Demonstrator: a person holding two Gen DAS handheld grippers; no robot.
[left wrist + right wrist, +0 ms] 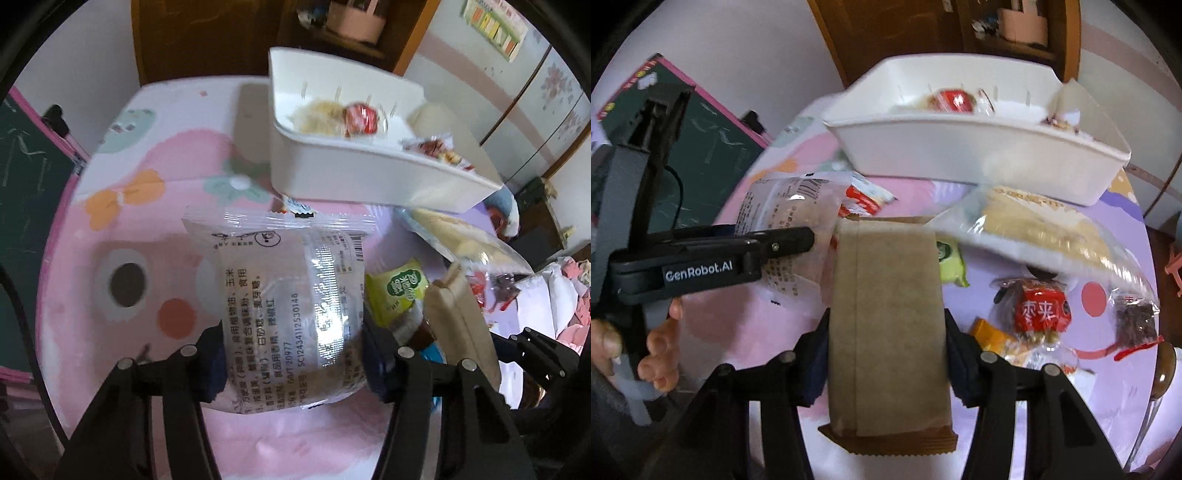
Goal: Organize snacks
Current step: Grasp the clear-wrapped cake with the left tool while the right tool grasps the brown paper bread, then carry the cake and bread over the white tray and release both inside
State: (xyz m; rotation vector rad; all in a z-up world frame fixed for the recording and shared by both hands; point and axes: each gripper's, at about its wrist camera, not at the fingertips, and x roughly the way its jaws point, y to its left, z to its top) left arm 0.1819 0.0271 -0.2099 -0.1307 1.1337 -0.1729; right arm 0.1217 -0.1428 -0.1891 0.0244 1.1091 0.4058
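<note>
The left hand-held gripper pinches a clear plastic snack bag printed with black text, one pad on each side of it. The bag stands up between the fingers above the pink cartoon-print worktop.

The right hand-held gripper pinches a brown paper snack packet, its pads pressed against the packet's two long sides, the crimped end toward the camera.

Beyond both grippers, on the far part of the worktop, sits a white plastic bin. Inside it lie a red-wrapped snack and some pale items, too blurred to name with any confidence.

Between the right gripper and the bin lies a clear bag of yellow crackers. To the right of that gripper sit a red-labelled sweet packet, a dark-filled clear packet and an orange wrapper. Just beside the brown packet, on its far right, a green-and-yellow sachet peeks out.

In the right wrist view a person's hand grips the left tool's handle, off to the left of the right gripper.
</note>
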